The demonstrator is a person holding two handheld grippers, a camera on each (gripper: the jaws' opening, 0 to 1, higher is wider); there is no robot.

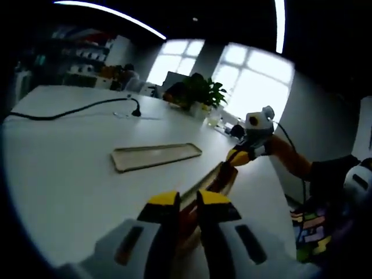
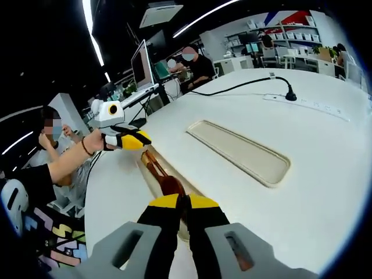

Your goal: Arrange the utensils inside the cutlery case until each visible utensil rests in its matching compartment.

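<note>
Your left gripper point(image 1: 187, 204) is hovering over the cutlery case point(image 1: 216, 177) on the white table point(image 1: 70, 157), while your right gripper point(image 1: 239, 154) is reaching its far end; a shallow tray point(image 1: 156, 156) is lying nearby.

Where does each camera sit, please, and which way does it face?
Left gripper view: rides the left gripper, facing across the table to the windows; the right gripper and the person's arm show.
Right gripper view: rides the right gripper, facing the power strip and shelves; the left gripper and arm show.
Shared: the lid and the case at both grippers.
</note>
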